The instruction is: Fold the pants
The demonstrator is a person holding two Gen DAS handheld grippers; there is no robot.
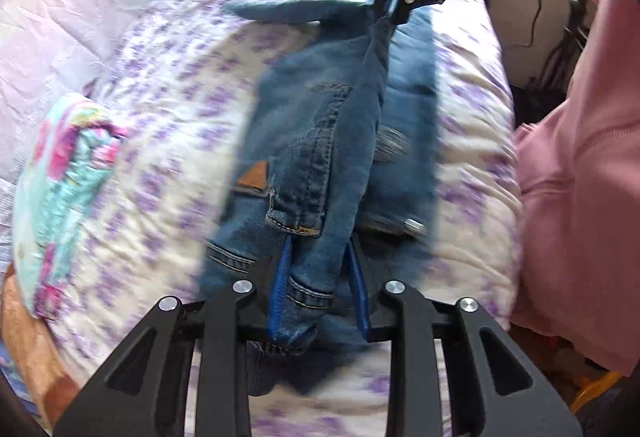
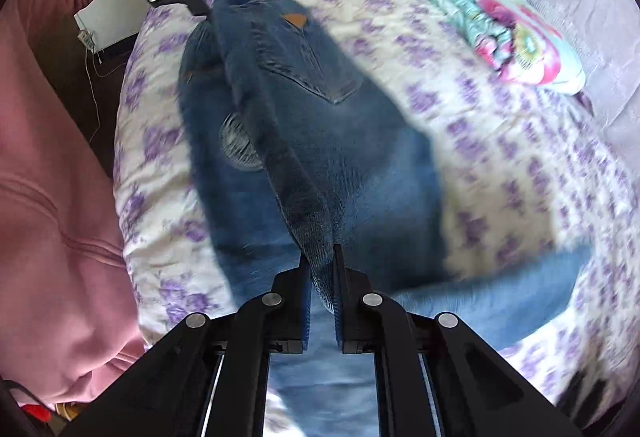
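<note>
Both grippers pinch the jeans (image 1: 320, 141) over the bed (image 1: 168, 141): left gripper (image 1: 320, 285) clamped on the waistband end, right gripper (image 2: 320, 277) clamped on a denim fold at the opp. end. Jeans hang stretched betw. them, lower part draped on the bed w/ one leg lying flat. Floral pillow (image 2: 500, 21) sits beside the jeans.

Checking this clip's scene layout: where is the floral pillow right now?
The floral pillow lies on the purple-flowered bedspread, upper right in the right wrist view and left in the left wrist view, apart from the jeans, near the pale wall.
</note>
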